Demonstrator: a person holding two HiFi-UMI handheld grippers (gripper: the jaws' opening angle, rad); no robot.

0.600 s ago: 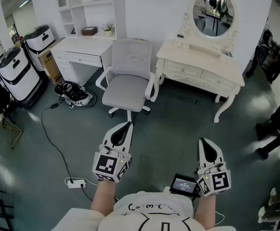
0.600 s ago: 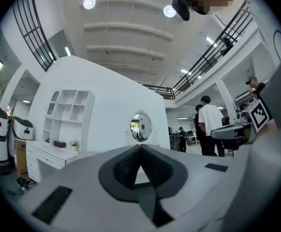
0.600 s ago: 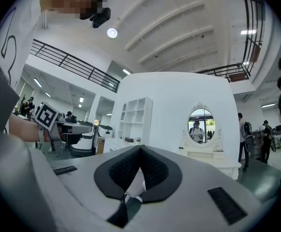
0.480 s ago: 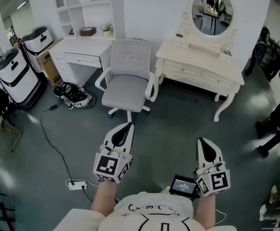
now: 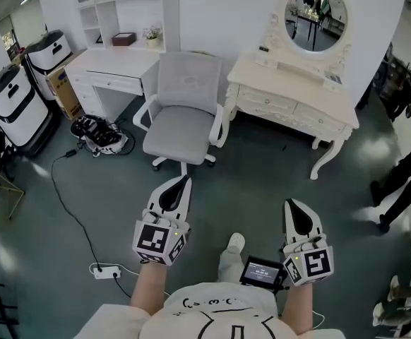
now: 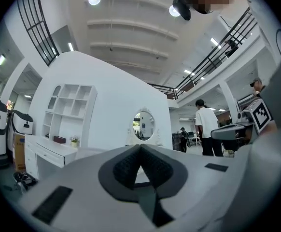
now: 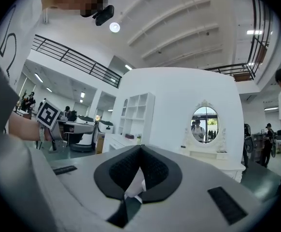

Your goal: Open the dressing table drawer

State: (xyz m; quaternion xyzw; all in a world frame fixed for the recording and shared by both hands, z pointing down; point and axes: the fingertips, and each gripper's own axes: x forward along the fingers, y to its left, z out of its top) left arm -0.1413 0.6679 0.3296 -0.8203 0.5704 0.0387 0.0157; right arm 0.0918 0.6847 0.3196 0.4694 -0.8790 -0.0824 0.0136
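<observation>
Facing the dressing table [image 5: 290,90] from well back, the person is holding the left gripper [image 5: 180,183] and right gripper [image 5: 294,206] pinched closed, empty; the drawer [image 5: 275,104] is lying crosswise ahead, nearer the right.

Both grippers are held low in front of the torso, pointing forward, roughly parallel and well apart. The left gripper [image 5: 182,183] reaches slightly further ahead than the right gripper [image 5: 294,205]. Left jaws are closed tip to tip with nothing between them. Right jaws are the same, tips meeting and empty. The left cube [image 5: 156,241] and right cube [image 5: 308,265] sit at the rear, markers up. The left forearm [image 5: 147,293] and right forearm [image 5: 297,308] are bare, coming out from beside the torso.
</observation>
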